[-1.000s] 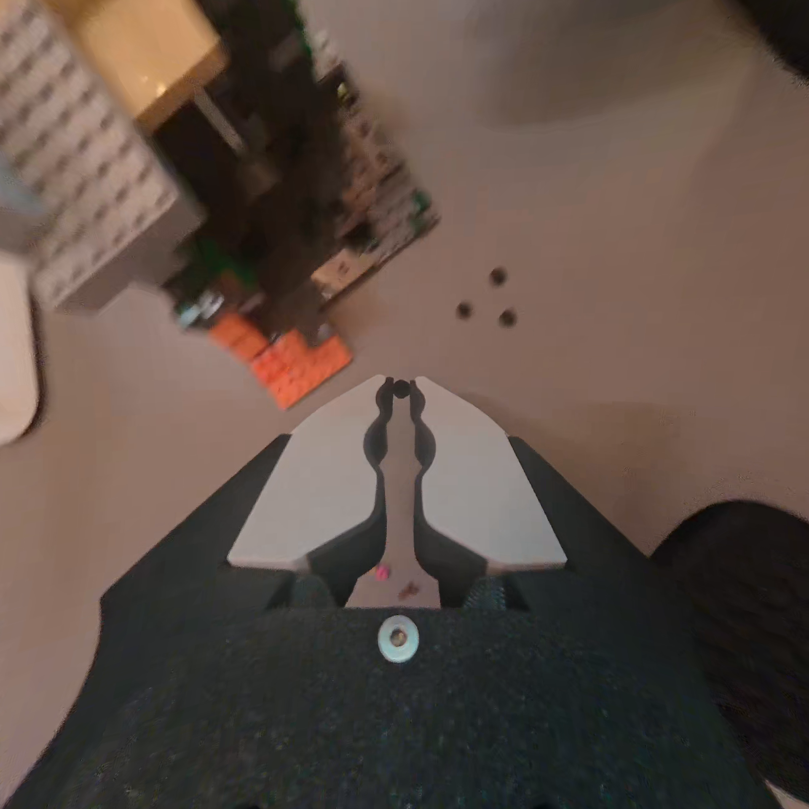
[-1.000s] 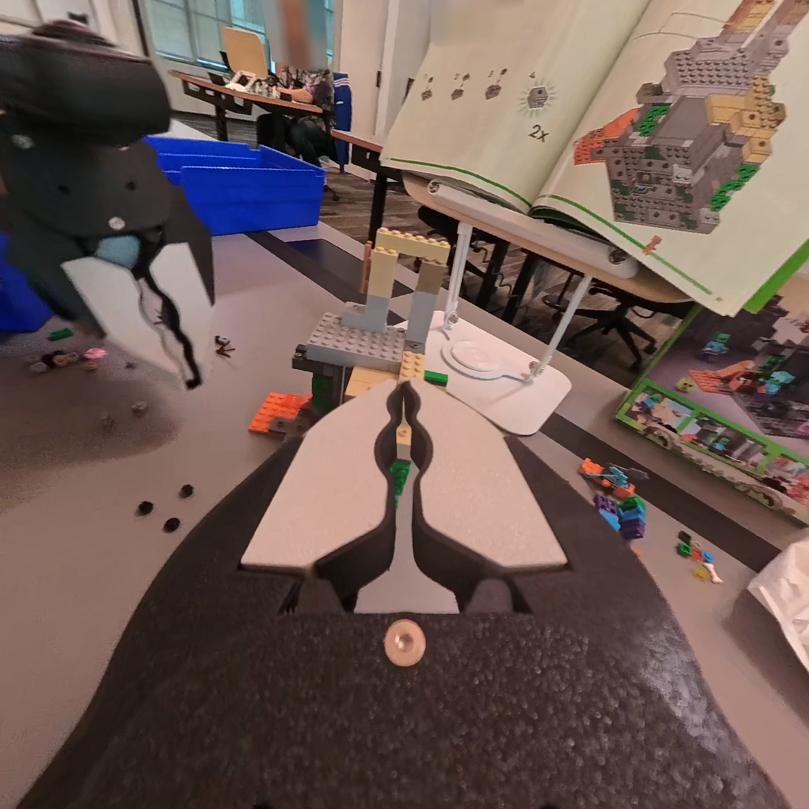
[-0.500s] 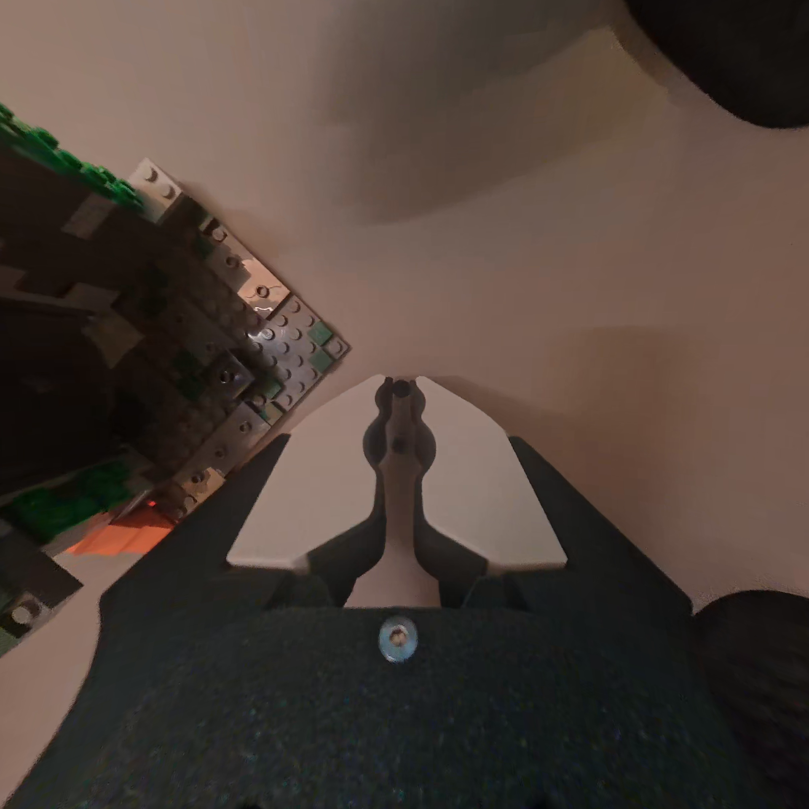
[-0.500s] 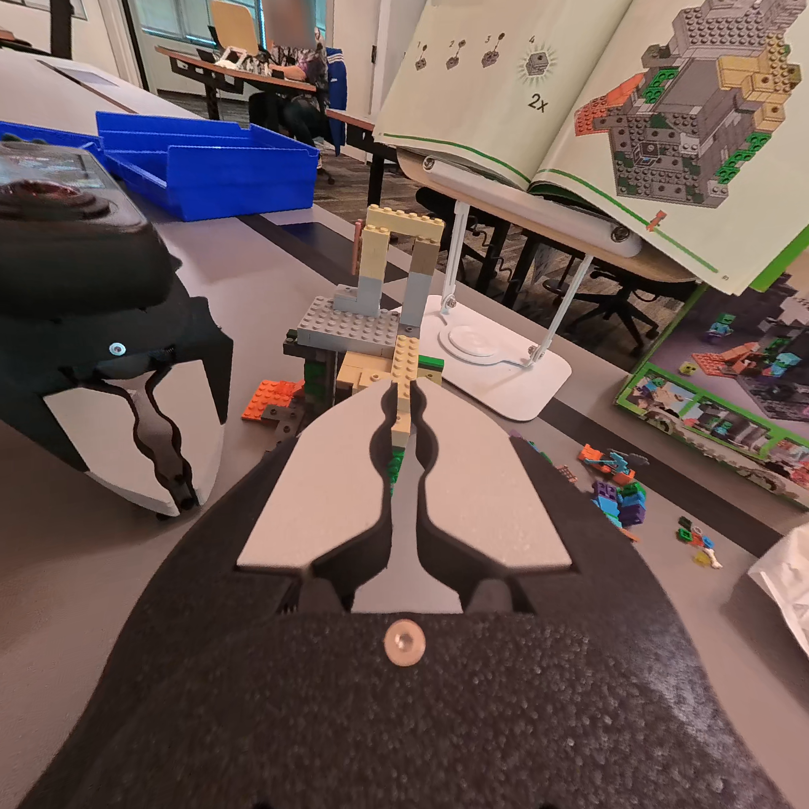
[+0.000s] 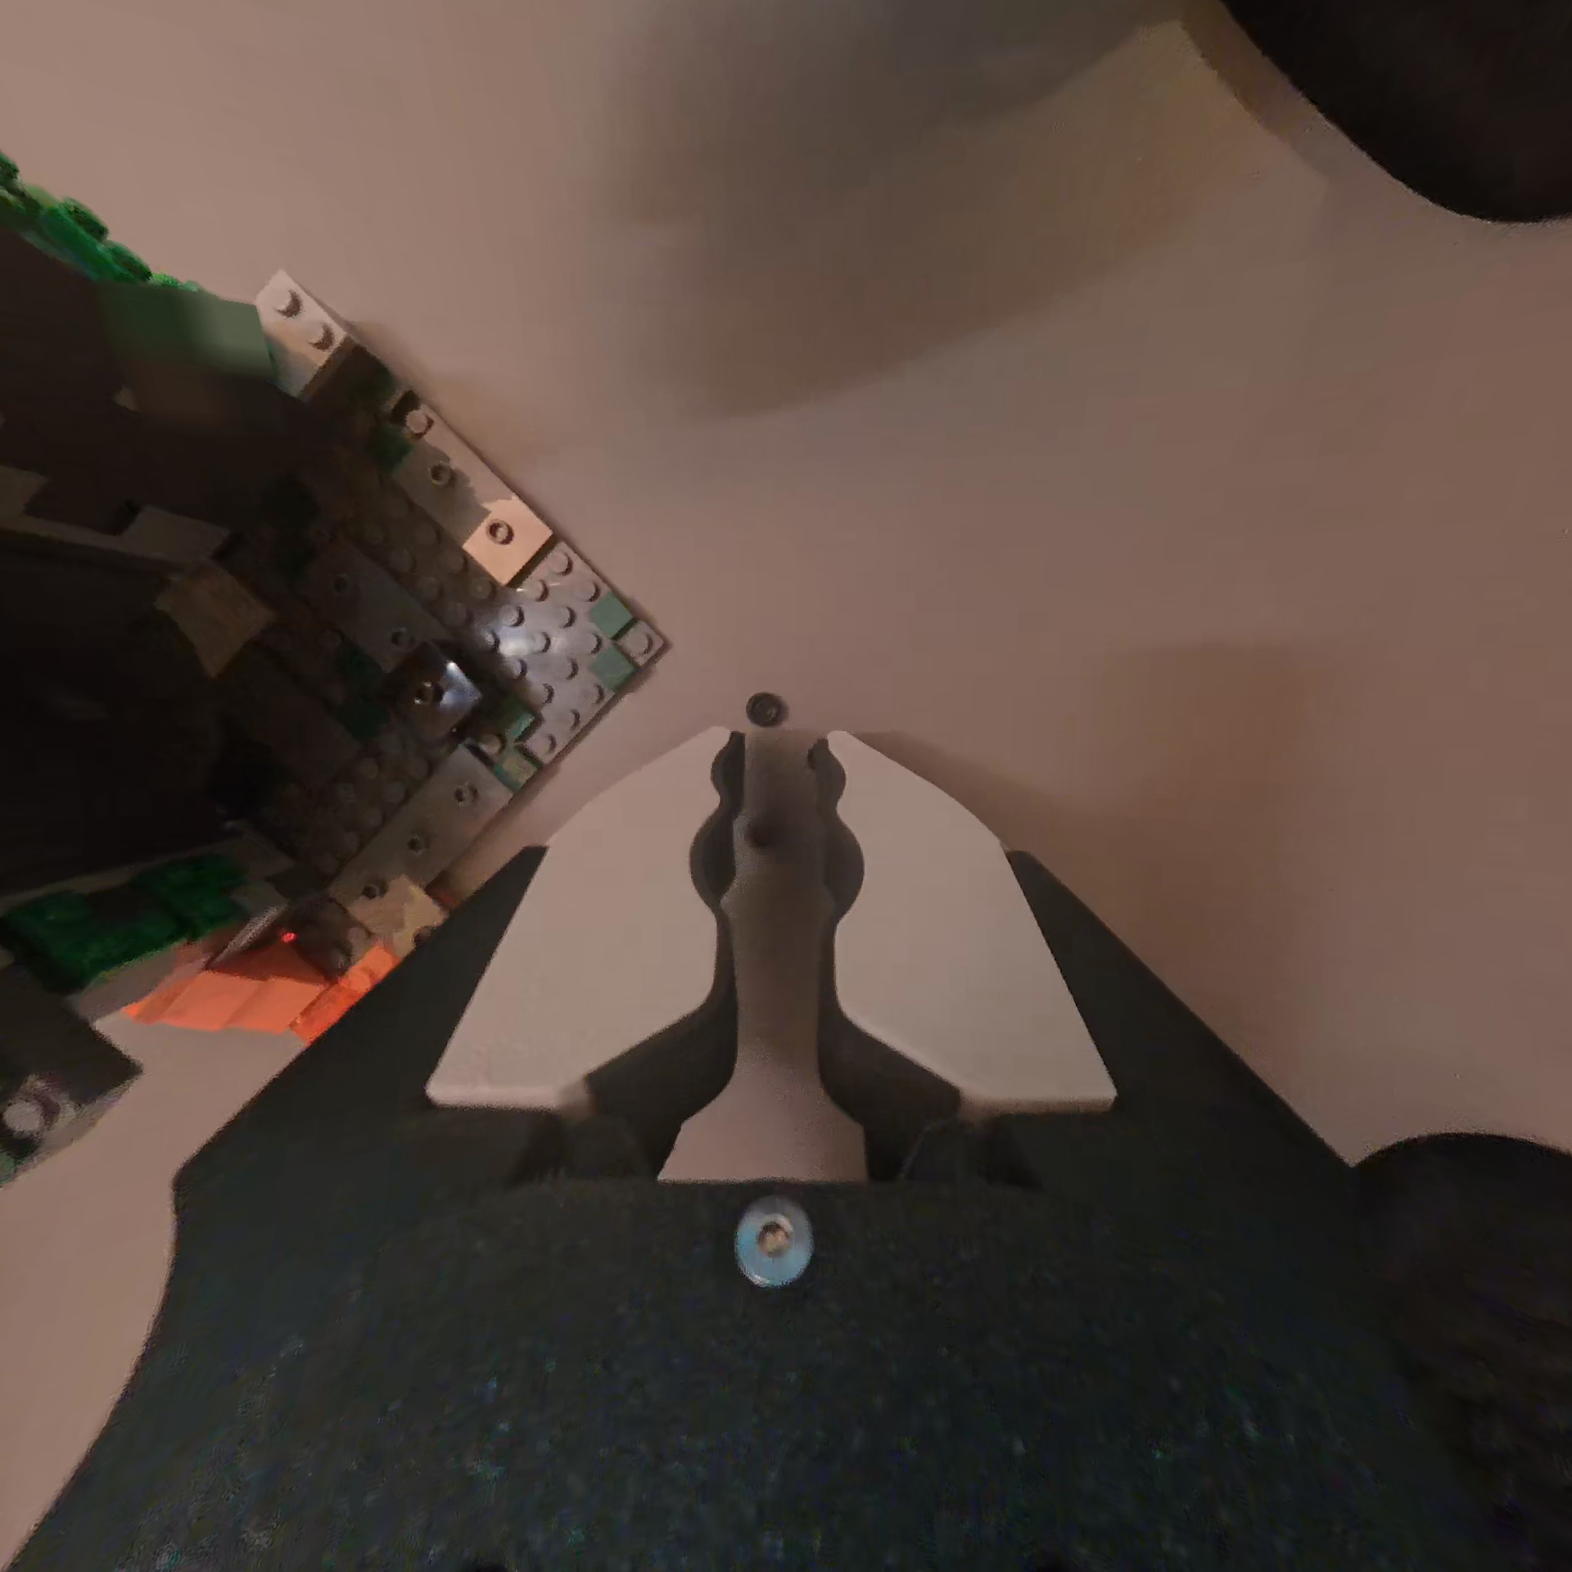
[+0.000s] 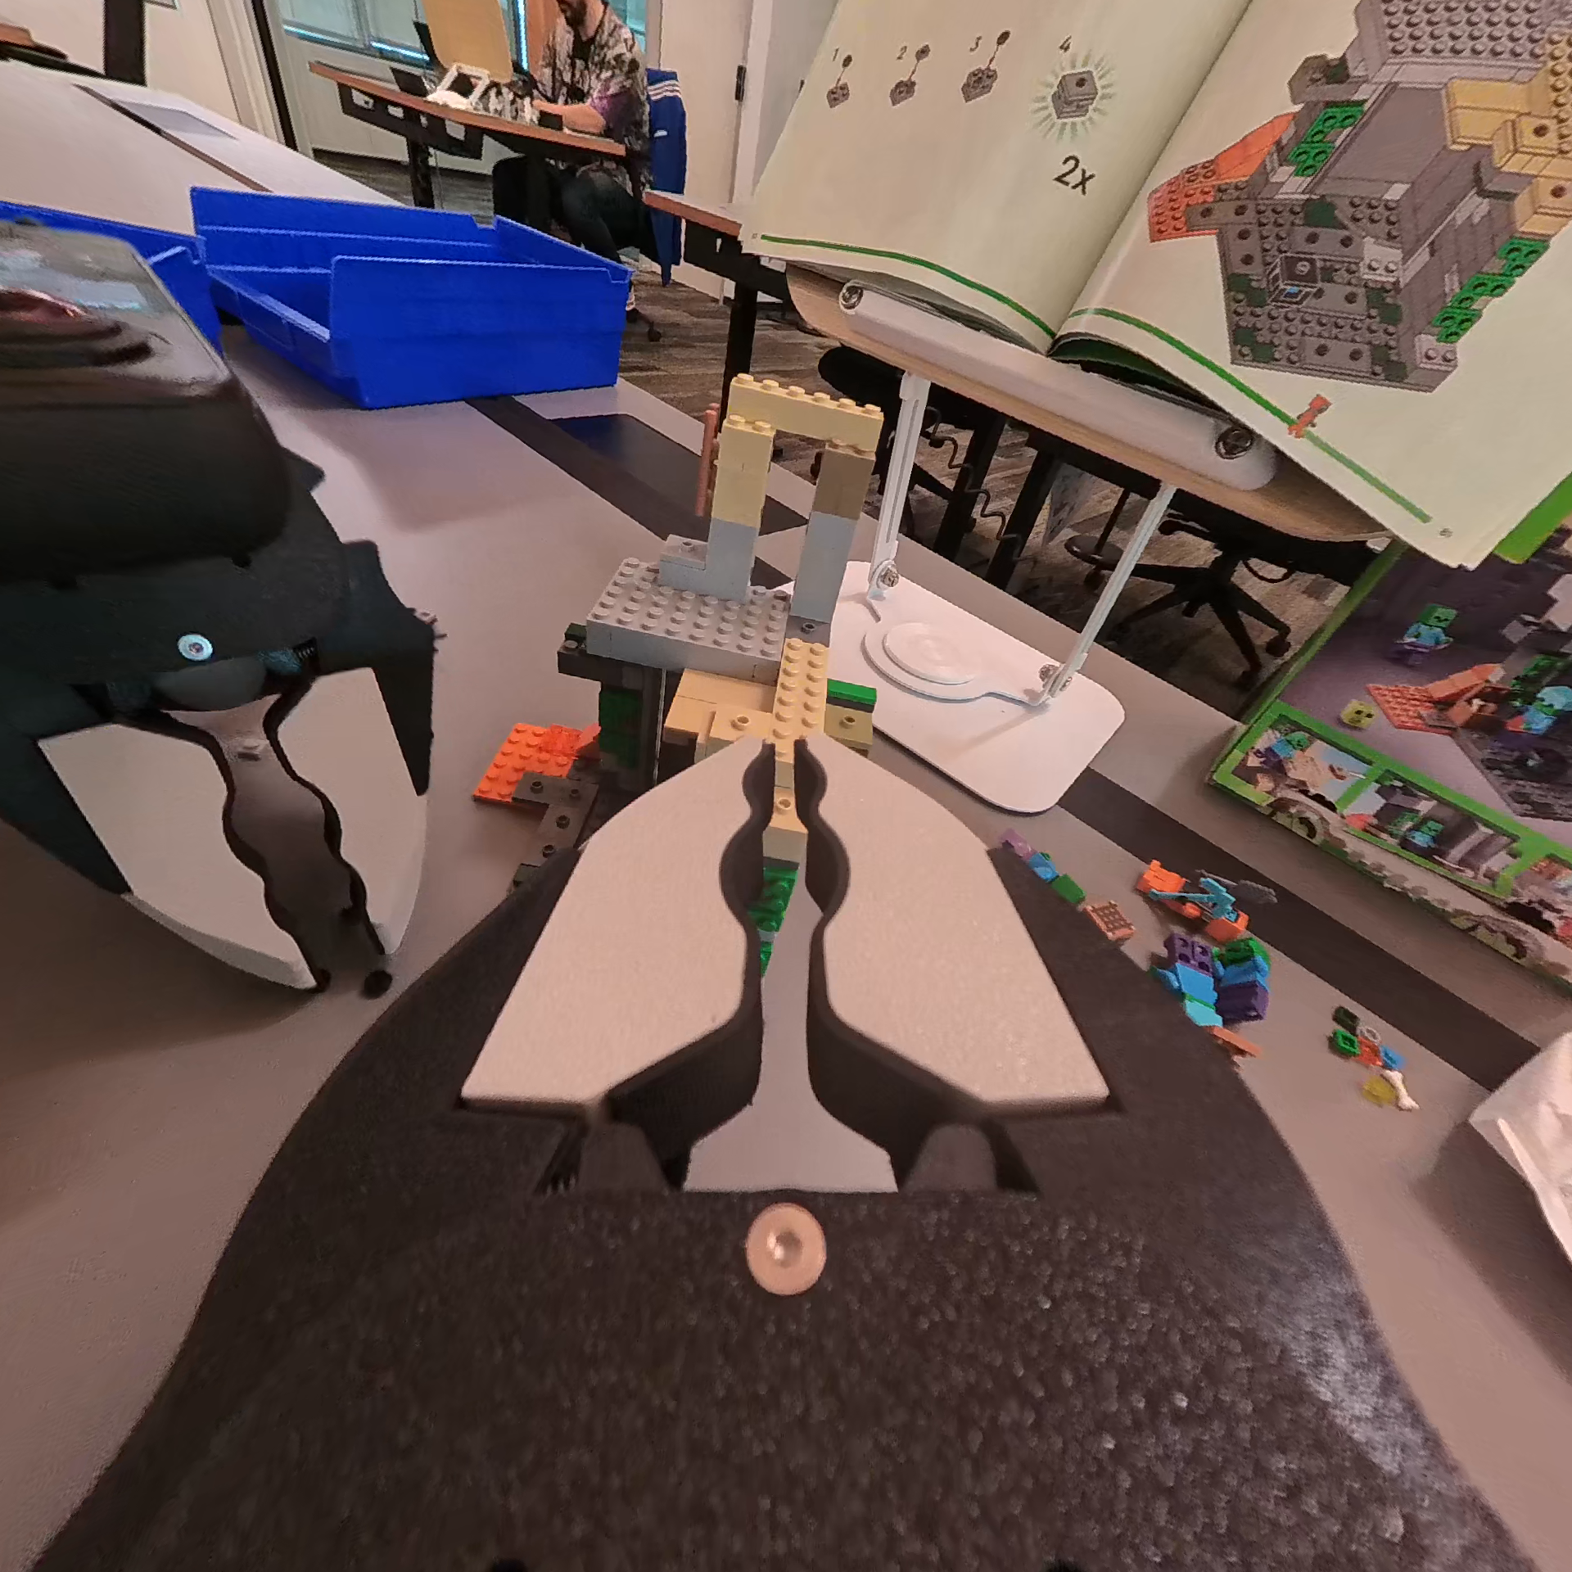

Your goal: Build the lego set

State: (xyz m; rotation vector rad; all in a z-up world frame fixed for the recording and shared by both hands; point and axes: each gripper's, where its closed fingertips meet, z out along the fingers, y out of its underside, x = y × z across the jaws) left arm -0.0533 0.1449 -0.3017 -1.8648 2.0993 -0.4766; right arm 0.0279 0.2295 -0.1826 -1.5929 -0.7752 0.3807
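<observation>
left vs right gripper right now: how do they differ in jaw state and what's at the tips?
Left gripper: jaws apart, nothing between them, tips down at the table, a small dark round piece just ahead.
Right gripper: jaws nearly together, pads against a tan plate on the brick model.
Left tips point steeply down; right reaches forward.
Shared: the same black bodies, pale fingers.

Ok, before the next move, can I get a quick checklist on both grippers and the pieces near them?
1. Left gripper open, nothing between its fingers: ok.
2. Small black round piece lying on the table just past the left fingertips: ok.
3. Right gripper closed on the tan brick of the brick model: ok.
4. Model upright: ok.
5. How firm the right grip is: cannot tell.
</observation>
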